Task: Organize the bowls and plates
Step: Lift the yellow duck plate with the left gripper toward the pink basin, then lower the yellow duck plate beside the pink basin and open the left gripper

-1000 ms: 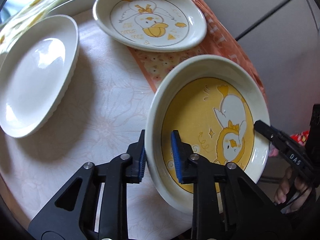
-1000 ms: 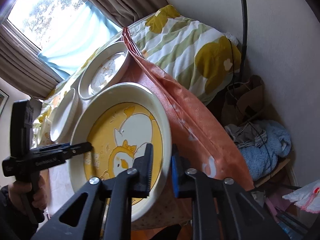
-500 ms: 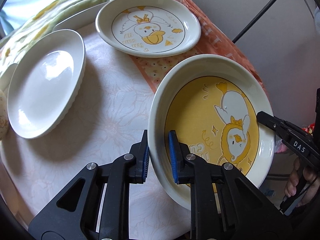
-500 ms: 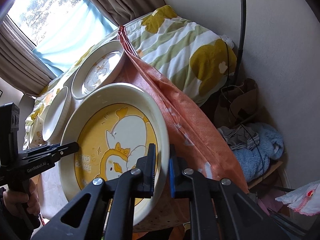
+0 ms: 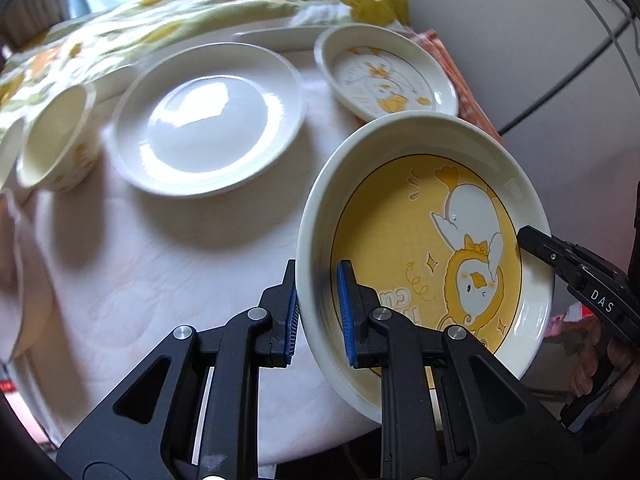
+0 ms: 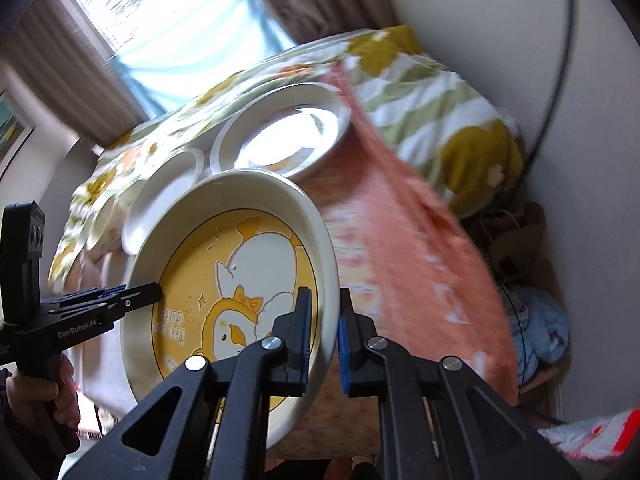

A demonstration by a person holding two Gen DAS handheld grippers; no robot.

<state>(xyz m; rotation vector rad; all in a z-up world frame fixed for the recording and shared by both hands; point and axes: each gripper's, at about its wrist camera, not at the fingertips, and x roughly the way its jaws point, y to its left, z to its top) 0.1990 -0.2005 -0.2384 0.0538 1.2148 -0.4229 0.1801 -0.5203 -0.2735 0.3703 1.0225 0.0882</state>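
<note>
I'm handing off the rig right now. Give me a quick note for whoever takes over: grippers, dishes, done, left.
Left gripper: shut on the yellow plate, fingers clamping its near rim.
Right gripper: shut on the same plate's opposite rim.
The plate is held tilted, apparently lifted above the table edge.
On the table: white plate, duck plate, small bowl at left.
Done: plate gripped by both. Left: set it down, probably stacked with the other plates; nothing is stacked yet.

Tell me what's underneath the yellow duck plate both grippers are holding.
The yellow duck plate is tilted, and past its edge show the pale tablecloth and orange cloth. Whatever lies directly beneath it is hidden by the plate itself.
</note>
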